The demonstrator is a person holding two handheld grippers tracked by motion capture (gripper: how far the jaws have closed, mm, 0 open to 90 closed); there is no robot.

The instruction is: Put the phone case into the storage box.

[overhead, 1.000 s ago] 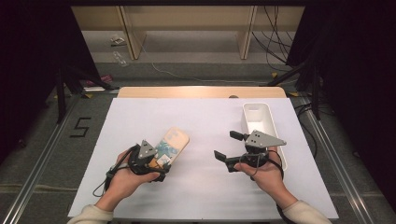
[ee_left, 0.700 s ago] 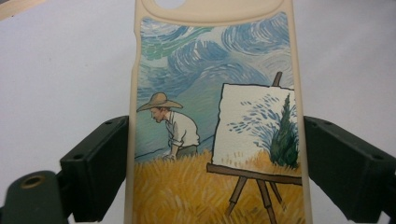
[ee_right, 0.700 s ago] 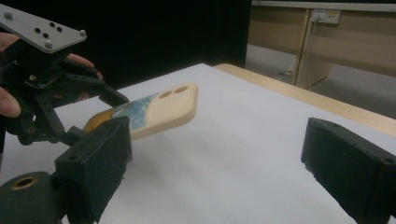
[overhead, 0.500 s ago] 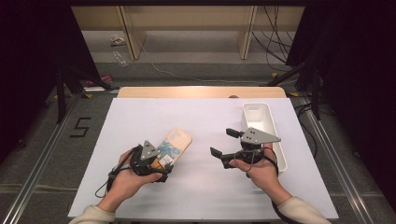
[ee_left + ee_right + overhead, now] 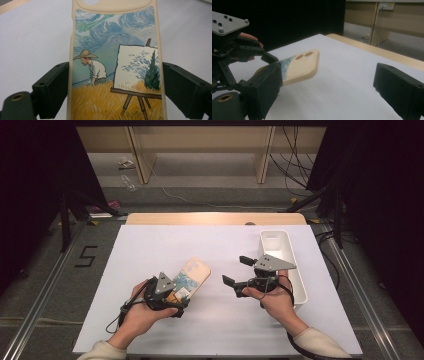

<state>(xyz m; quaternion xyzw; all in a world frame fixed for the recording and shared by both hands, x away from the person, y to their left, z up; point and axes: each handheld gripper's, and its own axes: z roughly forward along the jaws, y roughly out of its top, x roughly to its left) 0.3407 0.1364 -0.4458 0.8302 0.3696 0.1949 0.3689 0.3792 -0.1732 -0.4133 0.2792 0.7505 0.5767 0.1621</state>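
A cream phone case [image 5: 194,272] with a painted scene of a man in a straw hat and an easel [image 5: 112,62] is held off the white table, tilted up at its far end [image 5: 303,65]. My left gripper [image 5: 181,290] is shut on the case's near end, one black jaw against each long edge [image 5: 115,92]. My right gripper [image 5: 236,270] hovers to the right of the case, open and with nothing between its jaws [image 5: 327,82]. It points left toward the case and the left gripper [image 5: 262,56].
A white rectangular bin [image 5: 287,251] stands at the table's right side, just behind my right hand. The white table cover [image 5: 150,245] ends in a wooden strip [image 5: 215,218] at the far edge. Beyond it are floor, cables and shelf legs.
My right gripper has drifted slightly left, toward the case. The left gripper and the case have stayed where they were.
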